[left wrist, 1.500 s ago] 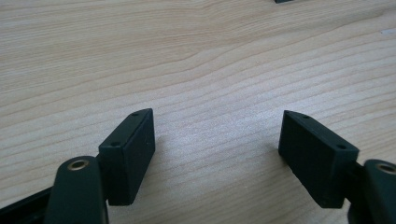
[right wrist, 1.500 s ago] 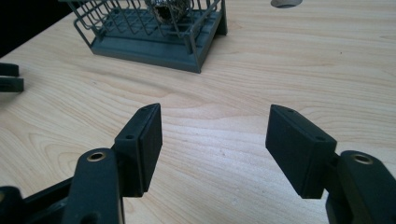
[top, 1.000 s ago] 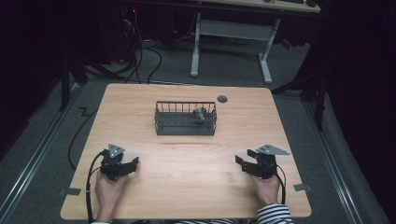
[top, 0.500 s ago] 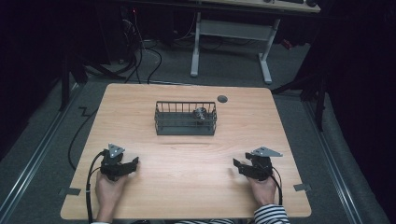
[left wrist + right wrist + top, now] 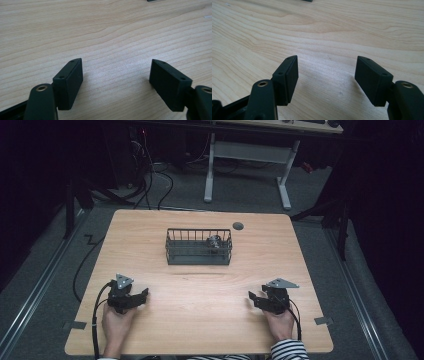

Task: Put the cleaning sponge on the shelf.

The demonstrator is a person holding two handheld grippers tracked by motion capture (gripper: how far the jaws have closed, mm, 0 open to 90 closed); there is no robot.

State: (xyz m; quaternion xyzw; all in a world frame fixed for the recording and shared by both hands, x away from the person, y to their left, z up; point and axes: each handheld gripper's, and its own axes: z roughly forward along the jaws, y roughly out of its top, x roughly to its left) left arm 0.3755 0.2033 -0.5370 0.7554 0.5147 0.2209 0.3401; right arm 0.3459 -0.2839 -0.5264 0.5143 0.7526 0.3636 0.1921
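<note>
A dark wire basket (image 5: 198, 254) stands at the middle of the wooden table (image 5: 200, 320), with a small grey metallic object (image 5: 215, 241) inside it toward its right end. My left gripper (image 5: 143, 294) rests near the front left of the table, held by a hand, its jaws pointing right. In the left gripper view it (image 5: 116, 75) is open over bare wood. My right gripper (image 5: 252, 298) rests at the front right, jaws pointing left. In the right gripper view it (image 5: 327, 72) is also open, with nothing between the pads.
A round cable hole (image 5: 238, 225) sits behind the basket near the far edge. Tape marks lie at the front corners (image 5: 74, 325) (image 5: 322, 321). Beyond the table are a white desk frame (image 5: 247, 155) and floor cables (image 5: 150, 175).
The right gripper has slid a little to the left and toward the near edge. The left gripper has stayed put.
</note>
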